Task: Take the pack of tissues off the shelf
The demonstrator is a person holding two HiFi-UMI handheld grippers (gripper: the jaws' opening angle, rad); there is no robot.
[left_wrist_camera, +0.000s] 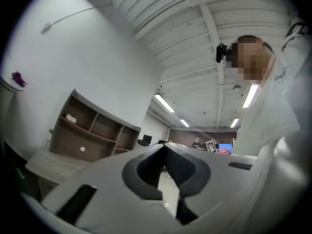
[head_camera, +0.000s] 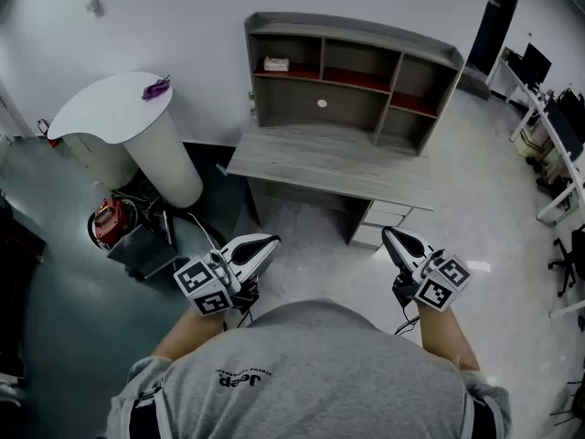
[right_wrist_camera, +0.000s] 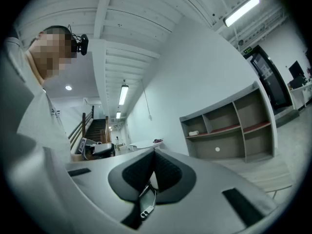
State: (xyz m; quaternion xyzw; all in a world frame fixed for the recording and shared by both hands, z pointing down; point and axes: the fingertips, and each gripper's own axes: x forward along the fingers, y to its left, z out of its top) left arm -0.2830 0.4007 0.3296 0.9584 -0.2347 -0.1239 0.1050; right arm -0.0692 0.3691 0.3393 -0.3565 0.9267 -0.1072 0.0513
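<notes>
The left gripper (head_camera: 271, 240) and right gripper (head_camera: 389, 234) are hanging clenched and empty, so these 2, unopened, are probably risking shoving the pack of tissues (head_camera: 276, 64) deeper into the shelf (head_camera: 366, 40).

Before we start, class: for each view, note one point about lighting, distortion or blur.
Head view: even light, sharp, the pack of tissues tiny but distinct. Left gripper view: fisheye, black corners, ceiling lights glaring. Right gripper view: fisheye curves the shelf; a mosaic hides the face.

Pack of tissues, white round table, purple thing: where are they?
pack of tissues (head_camera: 276, 64), head view, middle of the pack
white round table (head_camera: 101, 108), head view, bare top
purple thing (head_camera: 155, 88), head view, its middle
</notes>
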